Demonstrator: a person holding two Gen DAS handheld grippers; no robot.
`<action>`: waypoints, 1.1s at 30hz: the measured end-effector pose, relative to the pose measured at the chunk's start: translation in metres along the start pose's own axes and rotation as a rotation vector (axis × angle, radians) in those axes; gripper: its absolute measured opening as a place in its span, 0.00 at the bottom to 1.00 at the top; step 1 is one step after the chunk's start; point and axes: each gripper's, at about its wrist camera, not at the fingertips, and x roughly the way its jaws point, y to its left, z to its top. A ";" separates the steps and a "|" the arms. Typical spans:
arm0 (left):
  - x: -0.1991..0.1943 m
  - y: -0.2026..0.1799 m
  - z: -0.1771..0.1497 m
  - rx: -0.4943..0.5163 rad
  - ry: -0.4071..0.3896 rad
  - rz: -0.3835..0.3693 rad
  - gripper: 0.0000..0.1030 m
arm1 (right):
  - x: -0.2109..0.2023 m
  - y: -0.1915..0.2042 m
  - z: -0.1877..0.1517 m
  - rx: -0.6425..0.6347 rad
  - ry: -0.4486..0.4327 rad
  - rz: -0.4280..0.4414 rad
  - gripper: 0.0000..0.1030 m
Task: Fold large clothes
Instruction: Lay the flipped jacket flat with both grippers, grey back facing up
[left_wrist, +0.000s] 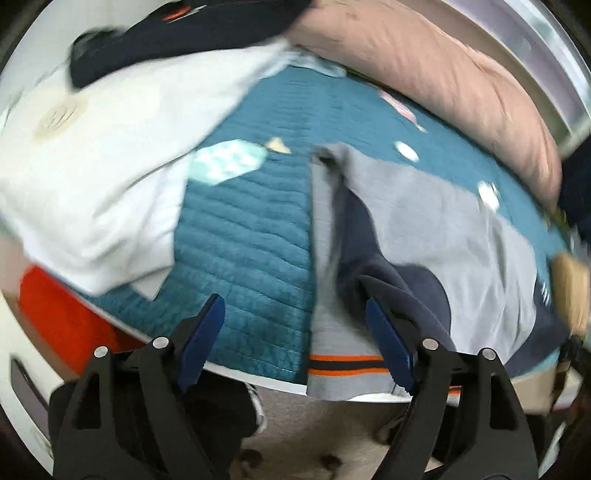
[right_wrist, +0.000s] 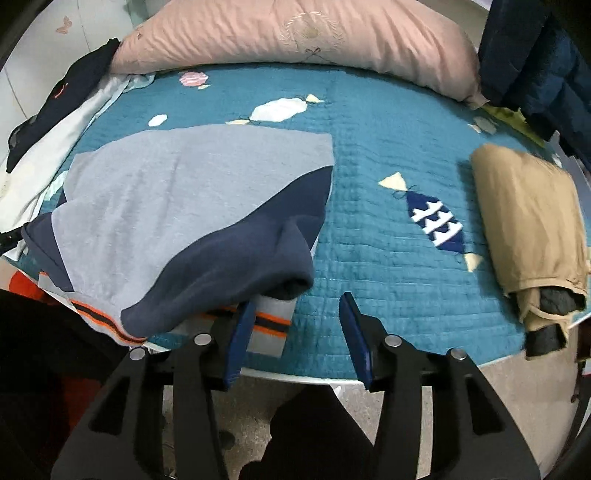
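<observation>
far left: a white garment with a dark navy piece on top of it, heaped at the left edge of the bed, probably the unfolded pile kept out of the work area.

left-centre: the grey and navy sweater lies on the teal quilt, hem at the near edge of the bed so both hands can reach it. its orange-striped hem band hangs slightly over the edge. navy sleeves are already folded in over the grey body, so my read is it's mid-fold, sides in, lengthwise fold left.

left gripper: jaws spread wide, holding nothing, hovering over the sweater's left edge with one finger above a navy sleeve. view is blurred, so i can't tell whether it touches the cloth.

right gripper: also wide apart and empty, at the near edge just right of the hem corner, one finger over the band. looks lined up to take that corner.

right: a tan garment already folded, well apart from the sweater, likely the done stack.

far: pink pillow along the head of the bed.
</observation>
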 end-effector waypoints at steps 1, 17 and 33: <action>-0.004 0.002 0.002 -0.020 -0.010 -0.033 0.77 | -0.008 0.001 0.002 0.012 -0.013 -0.028 0.44; 0.064 -0.125 -0.002 0.267 0.087 -0.047 0.79 | 0.054 0.084 0.041 0.072 0.065 0.190 0.00; 0.051 -0.078 -0.005 0.189 0.014 -0.153 0.82 | 0.057 0.090 0.070 0.144 0.023 0.330 0.00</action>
